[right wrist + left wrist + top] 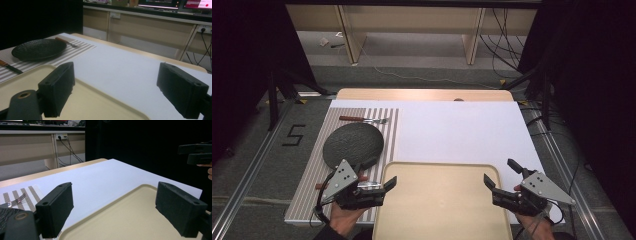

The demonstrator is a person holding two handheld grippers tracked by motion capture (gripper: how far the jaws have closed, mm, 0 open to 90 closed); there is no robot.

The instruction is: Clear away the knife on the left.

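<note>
Round textured black plate (353, 144) beside smooth beige tray (442, 200).

The left gripper (378, 173) is held in the person's left hand (343, 216), low at the near side. Its fingers (55, 212) are wide apart. The right gripper (501, 174) sits in the right hand (534, 222), fingers (58, 87) wide apart too, holding nothing.

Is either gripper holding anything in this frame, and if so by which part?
Nothing is held. The left gripper and right gripper both stand open at the beige tray's side edges, jaws empty.
</note>
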